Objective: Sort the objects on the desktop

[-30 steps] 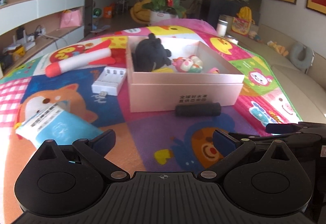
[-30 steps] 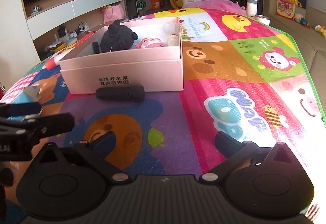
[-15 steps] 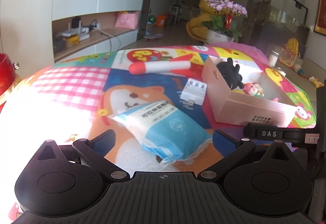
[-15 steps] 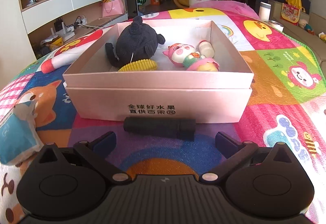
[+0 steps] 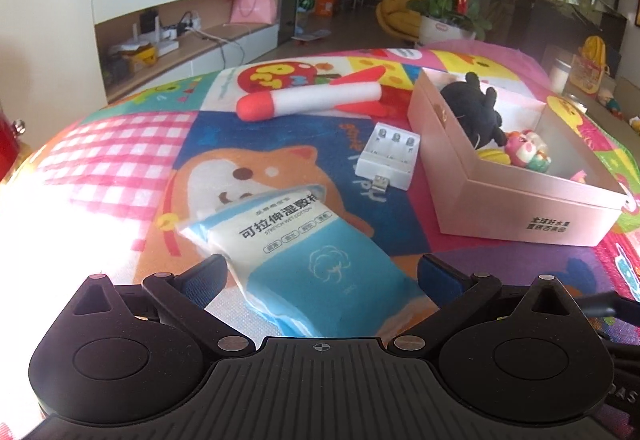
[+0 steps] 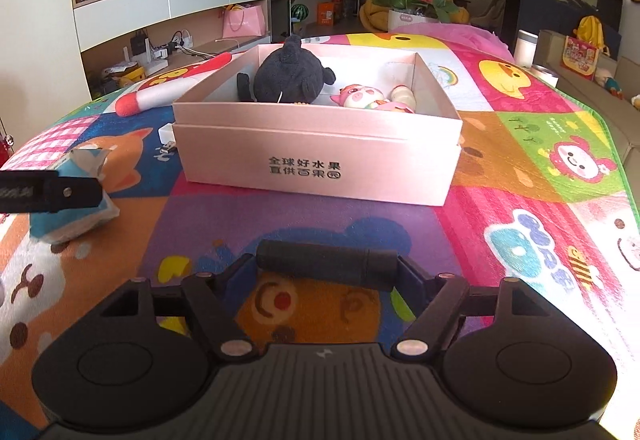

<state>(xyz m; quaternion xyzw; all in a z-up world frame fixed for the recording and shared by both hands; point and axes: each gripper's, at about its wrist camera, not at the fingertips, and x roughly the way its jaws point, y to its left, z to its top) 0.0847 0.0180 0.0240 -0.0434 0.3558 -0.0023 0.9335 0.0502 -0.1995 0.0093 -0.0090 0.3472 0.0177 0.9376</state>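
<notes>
Desktop objects lie scattered over a cartoon-print mat [image 6: 520,167] on the tabletop, around one pink cardboard box [image 6: 316,155]. Inside the box sit a black plush toy [image 6: 288,75], a small pink figurine [image 6: 362,97] and a yellow item [image 5: 494,155] that is mostly hidden. Left of the box rest one white battery charger [image 5: 390,155] and, further back, one red-and-white foam rocket [image 5: 308,101]. One blue-and-white wet-cotton pack [image 5: 304,252] lies nearer, well apart from the box.

One black cylinder [image 6: 326,268] lies crosswise in front of the box, on the purple patch of the mat. The right tongs [image 6: 326,276] have just been closing, and their fingers now touch both ends of the cylinder (its length spans the whole gap), clamped on it endwise. The left tongs [image 5: 320,274] stand wide apart, with the near end of the pack between the fingers; the pads do not press on it. In the right wrist view, a finger of the left tongs crosses in front of the pack.
</notes>
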